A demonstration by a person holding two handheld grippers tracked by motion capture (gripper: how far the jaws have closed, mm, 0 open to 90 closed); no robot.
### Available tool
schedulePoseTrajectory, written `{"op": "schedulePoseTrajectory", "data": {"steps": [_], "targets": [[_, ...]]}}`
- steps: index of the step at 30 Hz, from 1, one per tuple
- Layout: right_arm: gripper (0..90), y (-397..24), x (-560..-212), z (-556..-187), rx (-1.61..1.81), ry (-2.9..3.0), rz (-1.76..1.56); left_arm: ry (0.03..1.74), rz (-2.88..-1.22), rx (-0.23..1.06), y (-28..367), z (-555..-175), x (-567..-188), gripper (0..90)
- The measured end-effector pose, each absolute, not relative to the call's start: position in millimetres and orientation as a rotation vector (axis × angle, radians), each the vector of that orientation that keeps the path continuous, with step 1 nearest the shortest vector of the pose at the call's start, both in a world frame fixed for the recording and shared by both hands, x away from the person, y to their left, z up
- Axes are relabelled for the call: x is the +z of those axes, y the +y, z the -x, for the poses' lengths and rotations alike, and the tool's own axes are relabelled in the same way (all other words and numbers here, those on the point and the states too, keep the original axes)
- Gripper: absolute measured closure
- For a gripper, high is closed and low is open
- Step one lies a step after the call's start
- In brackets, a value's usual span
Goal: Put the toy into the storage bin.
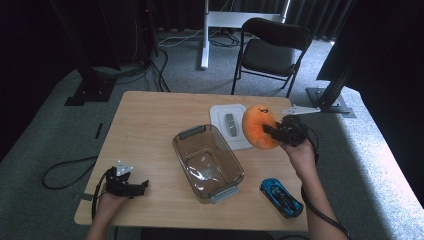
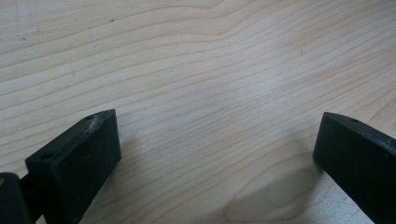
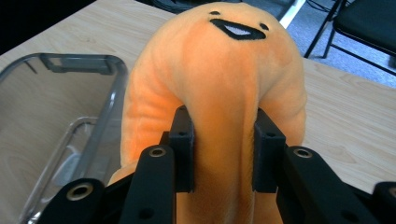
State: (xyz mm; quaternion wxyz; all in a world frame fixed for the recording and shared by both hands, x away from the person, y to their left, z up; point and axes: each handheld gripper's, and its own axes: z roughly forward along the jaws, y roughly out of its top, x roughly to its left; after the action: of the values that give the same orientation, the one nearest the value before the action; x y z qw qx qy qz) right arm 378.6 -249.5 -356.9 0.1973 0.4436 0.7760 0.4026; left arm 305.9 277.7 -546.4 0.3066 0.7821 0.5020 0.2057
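Note:
An orange plush toy [image 1: 257, 126] with a small black smiling mouth hangs above the right side of the table. My right gripper [image 1: 272, 131] is shut on the plush toy [image 3: 224, 88], and both black jaws press into its soft body. A clear plastic container [image 1: 207, 162] with grey handles stands open in the middle of the table, left of and below the toy. The container [image 3: 56, 116] is empty. My left gripper [image 1: 145, 185] rests at the near left corner. Its jaws stand wide apart over bare wood [image 2: 205, 93], nothing between them.
A white lid [image 1: 227, 125] lies flat behind the container, partly under the toy. A blue toy car [image 1: 281, 197] sits near the front right edge. A black folding chair [image 1: 272, 50] and stand legs are on the carpet beyond the table [image 1: 150, 125].

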Motion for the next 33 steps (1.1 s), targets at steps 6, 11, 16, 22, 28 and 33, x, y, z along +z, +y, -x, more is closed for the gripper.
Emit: {"op": "schedulePoseTrajectory", "data": {"steps": [6,11,16,22,28,33], "targets": [[66.4,-236,-350,-370,1.138,2.194,-1.166,1.328,-2.070,0.543,278,-306,-546,1.1],[66.5,-226,-346,-363,1.152,2.219,-1.106,1.329,-2.069,0.544,278,-306,-546,1.1],[66.5,-214,-341,-356,1.177,2.260,-1.042,1.328,-2.071,0.543,278,-306,-546,1.2],[66.4,-198,-337,-349,1.207,2.312,-0.968,1.328,-2.071,0.543,278,-306,-546,1.2],[66.4,-180,-337,-342,1.233,2.382,-0.887,1.328,-2.071,0.543,278,-306,-546,1.2],[66.4,-165,-341,-338,1.240,2.447,-0.830,1.328,-2.070,0.543,278,-306,-546,1.1]]}}
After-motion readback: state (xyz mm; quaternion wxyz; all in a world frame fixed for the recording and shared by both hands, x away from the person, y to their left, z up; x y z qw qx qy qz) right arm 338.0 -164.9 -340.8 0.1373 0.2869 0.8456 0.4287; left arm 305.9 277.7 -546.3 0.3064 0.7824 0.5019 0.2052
